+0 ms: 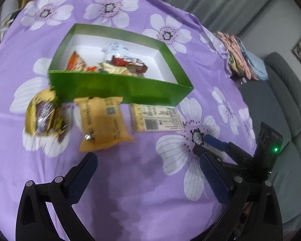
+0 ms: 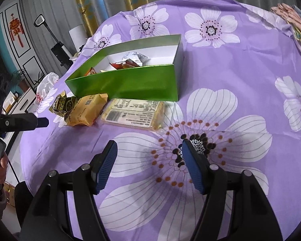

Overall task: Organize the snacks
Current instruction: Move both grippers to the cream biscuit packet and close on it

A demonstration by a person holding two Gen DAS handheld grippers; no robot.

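Three packets (image 1: 102, 122) lay before the box (image 1: 118, 88), ahead of both empty, open grippers; left gripper (image 1: 148, 172) was nearer the orange one, lengthwise toward it.

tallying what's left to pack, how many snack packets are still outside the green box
3, in a row before the green box: gold-and-dark packet at left, orange packet in the middle, pale label-up packet at right. Others may hide behind the box.

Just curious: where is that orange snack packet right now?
The orange snack packet lies on the purple cloth before the green box, between the gold-wrapped snack and the pale flat packet.
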